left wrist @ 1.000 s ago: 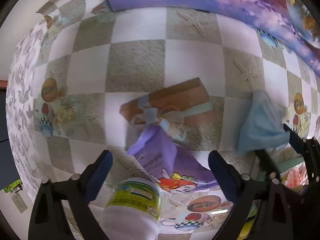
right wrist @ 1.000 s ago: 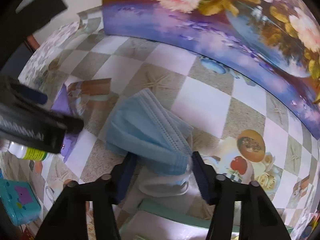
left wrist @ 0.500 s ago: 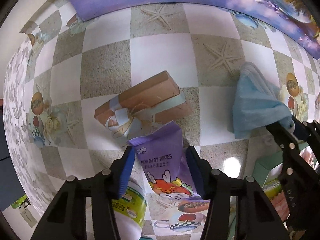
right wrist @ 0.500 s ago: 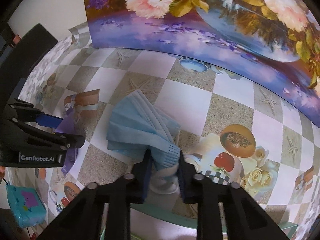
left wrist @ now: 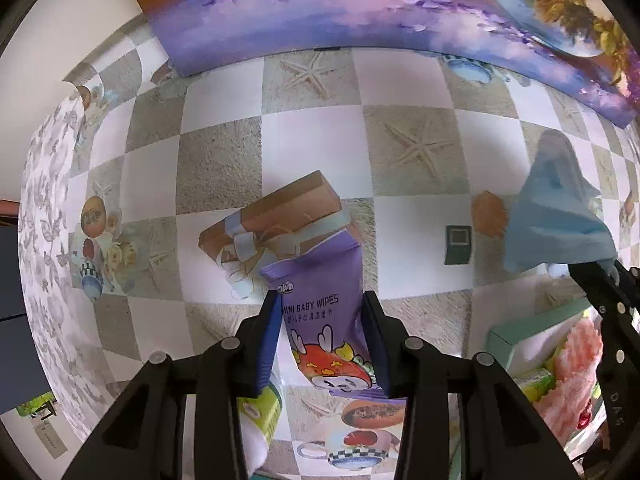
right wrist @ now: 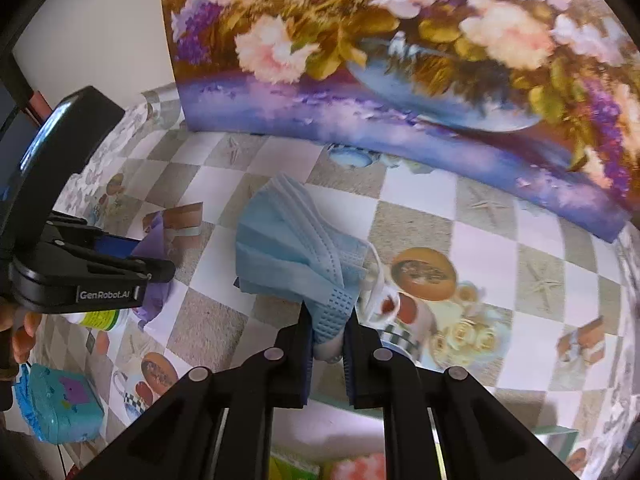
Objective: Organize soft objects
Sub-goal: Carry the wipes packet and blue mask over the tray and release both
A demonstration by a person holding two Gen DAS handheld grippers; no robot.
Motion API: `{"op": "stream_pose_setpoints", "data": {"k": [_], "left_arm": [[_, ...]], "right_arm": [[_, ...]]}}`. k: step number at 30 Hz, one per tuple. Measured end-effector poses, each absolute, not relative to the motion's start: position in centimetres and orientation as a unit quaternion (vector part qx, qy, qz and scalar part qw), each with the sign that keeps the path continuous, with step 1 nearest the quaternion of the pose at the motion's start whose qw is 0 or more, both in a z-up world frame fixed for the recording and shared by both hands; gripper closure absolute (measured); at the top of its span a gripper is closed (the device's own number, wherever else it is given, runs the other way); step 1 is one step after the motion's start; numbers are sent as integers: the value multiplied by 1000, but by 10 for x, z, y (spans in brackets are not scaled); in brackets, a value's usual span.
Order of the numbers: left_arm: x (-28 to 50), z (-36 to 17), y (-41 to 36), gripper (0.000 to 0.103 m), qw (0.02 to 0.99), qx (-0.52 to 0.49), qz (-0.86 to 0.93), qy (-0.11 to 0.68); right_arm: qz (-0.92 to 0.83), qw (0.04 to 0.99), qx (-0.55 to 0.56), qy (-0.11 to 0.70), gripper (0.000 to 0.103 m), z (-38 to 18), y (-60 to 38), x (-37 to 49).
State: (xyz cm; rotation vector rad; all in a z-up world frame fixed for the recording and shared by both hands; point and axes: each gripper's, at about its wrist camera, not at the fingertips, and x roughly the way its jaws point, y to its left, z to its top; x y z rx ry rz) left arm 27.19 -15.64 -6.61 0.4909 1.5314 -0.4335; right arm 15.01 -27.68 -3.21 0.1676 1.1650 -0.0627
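In the left wrist view we see our left gripper (left wrist: pixel 322 336) at the bottom centre of the frame, its blue-padded fingers (left wrist: pixel 269 340) pressed against both sides of a glossy purple wipes pack (left wrist: pixel 324 308), a flat, crinkly plastic pouch printed "MINI BABY WIPES" with a cartoon rabbit. The pack stands up between the fingers, its sealed top edge reaching toward mid-frame. Down at the lower left, partly behind the left finger, sits a round white bottle (left wrist: pixel 260 412) with a green and yellow label.

In the right wrist view our right gripper (right wrist: pixel 327 340) sits at the bottom centre, its fingers pinching the embossed end of a stack of blue face masks (right wrist: pixel 296 252). The masks are soft, pleated non-woven fabric, fanning upward and to the left from the pinch, with white elastic loops (right wrist: pixel 374 280) trailing at their right.

Under everything lies the tablecloth (right wrist: pixel 500 248), smooth and checked in white and sandy squares printed with starfish, cups and gift boxes. A floral painting (right wrist: pixel 400 40) fills the top of the frame. At the lower left rests a teal tissue pack (right wrist: pixel 60 408), soft and slightly rumpled. Along the bottom edge we make out the pale green rim of a box (right wrist: pixel 560 432), with something pink and fluffy (right wrist: pixel 356 468) inside it.
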Motion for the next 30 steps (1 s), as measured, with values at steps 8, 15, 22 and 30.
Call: {"op": "stream_pose_setpoints", "data": {"k": [8, 15, 22, 30], "left_arm": [[245, -16, -149, 62, 694, 201, -210, 658], [210, 40, -157, 62, 720, 169, -246, 627], [154, 76, -162, 62, 736, 163, -274, 597], [84, 60, -173, 61, 716, 156, -321, 600]], "right_arm": [[-48, 840, 84, 533, 90, 3, -281, 123], [-66, 849, 100, 515, 90, 40, -293, 75], [-85, 856, 131, 493, 90, 67, -301, 18], [-121, 830, 183, 513, 90, 37, -312, -46]]}}
